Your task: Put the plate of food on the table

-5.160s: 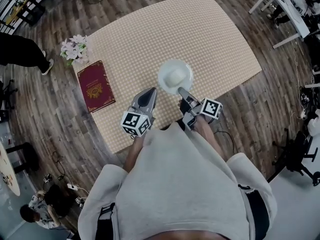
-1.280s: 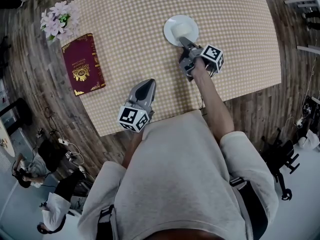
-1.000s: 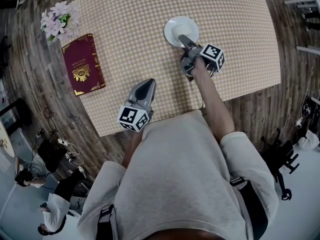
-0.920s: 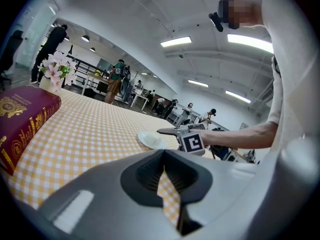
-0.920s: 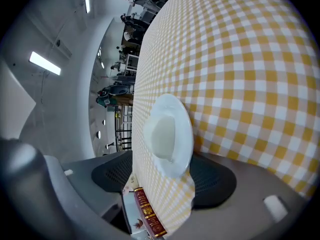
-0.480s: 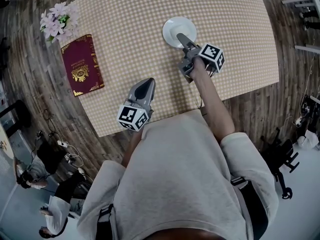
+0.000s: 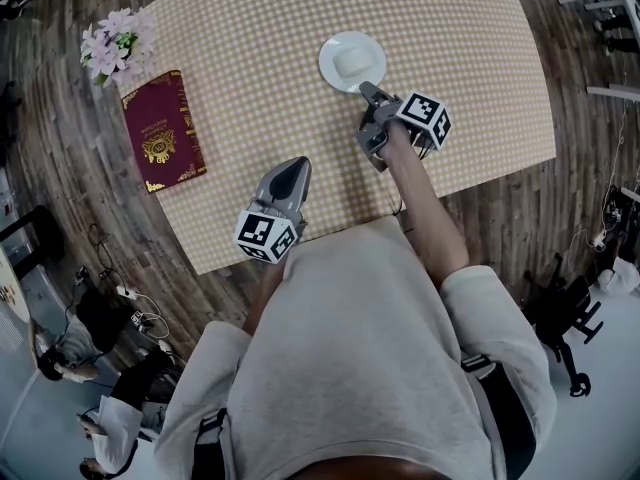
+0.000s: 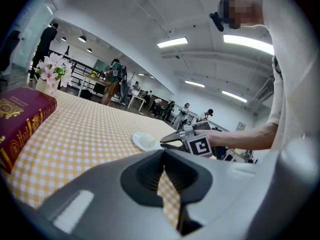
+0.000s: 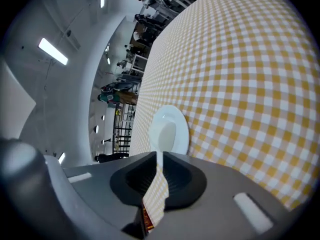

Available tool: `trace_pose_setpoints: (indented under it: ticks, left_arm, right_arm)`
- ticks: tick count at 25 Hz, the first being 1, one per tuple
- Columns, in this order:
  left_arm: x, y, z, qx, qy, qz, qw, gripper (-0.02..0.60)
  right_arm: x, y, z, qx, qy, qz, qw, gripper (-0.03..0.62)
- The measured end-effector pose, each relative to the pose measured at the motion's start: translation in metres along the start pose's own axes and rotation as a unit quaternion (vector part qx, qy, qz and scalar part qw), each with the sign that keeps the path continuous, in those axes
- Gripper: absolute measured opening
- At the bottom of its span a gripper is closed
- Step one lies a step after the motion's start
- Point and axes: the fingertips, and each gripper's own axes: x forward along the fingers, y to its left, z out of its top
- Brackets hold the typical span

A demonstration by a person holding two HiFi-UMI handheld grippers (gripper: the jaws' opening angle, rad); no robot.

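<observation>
A small white plate (image 7: pixel 330 68) with a pale mound of food (image 7: pixel 352 61) rests flat on the checked tablecloth (image 7: pixel 450 28). My right gripper (image 7: pixel 368 90) hovers just short of the plate's near rim, apart from it. Its jaws have just been closing and nothing is between them. In the right gripper view the plate (image 9: pixel 181 129) lies straight ahead beyond the shut right gripper (image 9: pixel 160 156). My left gripper (image 7: pixel 297 168) sits shut and empty near the table's front edge. Past the left gripper (image 8: pixel 163 156) in its own view, the plate (image 8: pixel 136 139) and the right gripper (image 8: pixel 167 143) show in the distance.
A maroon book (image 7: pixel 163 131) lies at the table's left edge, with a bunch of pink flowers (image 7: pixel 115 40) beyond it. Wooden floor surrounds the table. People stand and sit at the left of the room, and white desks are at the far right.
The right gripper, whose tip lay over the plate a second ago, has drawn back toward me and off the plate. The plate stays on the table. The left gripper has kept still.
</observation>
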Motion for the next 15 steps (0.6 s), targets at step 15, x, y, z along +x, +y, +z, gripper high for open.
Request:
trace_pose_setpoints:
  ticks: [15]
  left_arm:
    - [-0.007, -0.041, -0.004, 0.025, -0.013, -0.010, 0.9996, 0.008]
  right_arm:
    - [-0.047, 0.011, -0.008, -0.139, 0.004, 0.053, 0.989, -0.002]
